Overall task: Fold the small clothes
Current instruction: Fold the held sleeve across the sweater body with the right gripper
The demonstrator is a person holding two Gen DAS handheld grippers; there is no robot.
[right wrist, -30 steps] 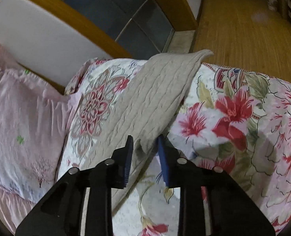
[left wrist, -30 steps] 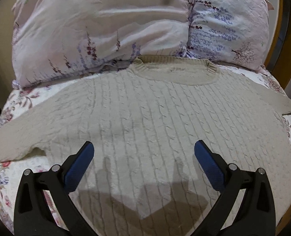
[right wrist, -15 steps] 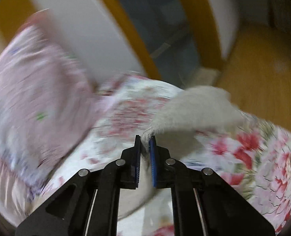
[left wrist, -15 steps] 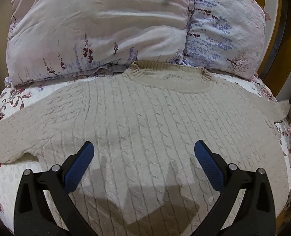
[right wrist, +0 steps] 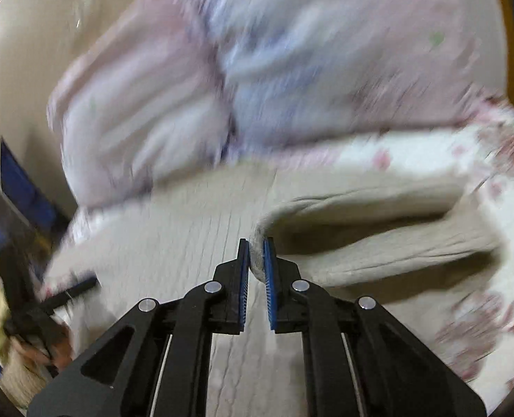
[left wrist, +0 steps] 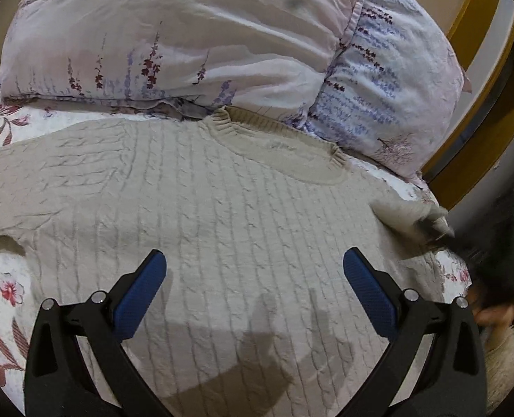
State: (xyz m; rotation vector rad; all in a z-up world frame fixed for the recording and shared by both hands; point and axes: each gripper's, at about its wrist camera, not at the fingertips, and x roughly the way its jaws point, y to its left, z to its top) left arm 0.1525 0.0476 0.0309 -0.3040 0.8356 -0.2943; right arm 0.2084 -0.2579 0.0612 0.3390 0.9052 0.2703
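Left wrist view shows us the bed (left wrist: 3, 278) with its flowered sheet, and on it the beige cable-knit sweater (left wrist: 222, 215) lies flat, front up. Its long axis runs from the hem near our left gripper (left wrist: 255, 274) up to the neckline (left wrist: 281, 146), which points at the two pale pillows (left wrist: 187, 45) and touches their lower edge. One sleeve stretches out to the left side of this picture. The other sleeve (right wrist: 378, 239) is lifted and bent back over the body of the sweater; in the right wrist view, which is blurred, we see it as a raised fold.

Our left gripper hangs above the lower chest of the sweater with its blue pads (left wrist: 142, 288) wide apart and nothing between them. Our right gripper (right wrist: 255, 271) is clenched on the cuff end of the lifted sleeve.

One second ago this sleeve lay straight out toward the edge of the bed, and the right gripper was only closing around it. Now the cuff is carried inward over the sweater. The left view has also shifted a little to the left.
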